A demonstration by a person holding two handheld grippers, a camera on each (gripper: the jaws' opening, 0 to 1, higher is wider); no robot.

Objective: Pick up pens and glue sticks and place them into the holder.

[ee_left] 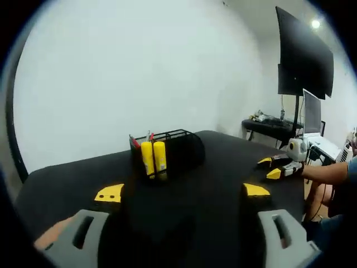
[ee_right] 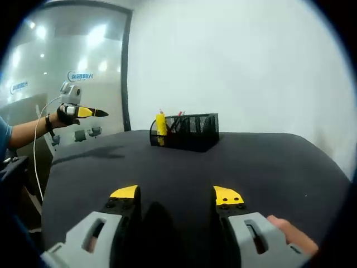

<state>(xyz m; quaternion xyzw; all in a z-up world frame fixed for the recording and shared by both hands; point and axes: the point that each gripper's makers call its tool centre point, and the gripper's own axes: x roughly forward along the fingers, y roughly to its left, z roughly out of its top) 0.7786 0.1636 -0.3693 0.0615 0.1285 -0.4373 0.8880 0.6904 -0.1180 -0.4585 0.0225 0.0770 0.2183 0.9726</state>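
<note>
left gripper view: holder (ee_left: 173, 149) well beyond parted, empty fingers (ee_left: 110, 194).

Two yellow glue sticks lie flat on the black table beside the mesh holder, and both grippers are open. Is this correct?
Not quite. The two glue sticks do not lie on the table; they stand upright in the holder's end compartment, as the left gripper view shows. The rest is right: the holder is black mesh, and the left gripper and right gripper are open.
</note>
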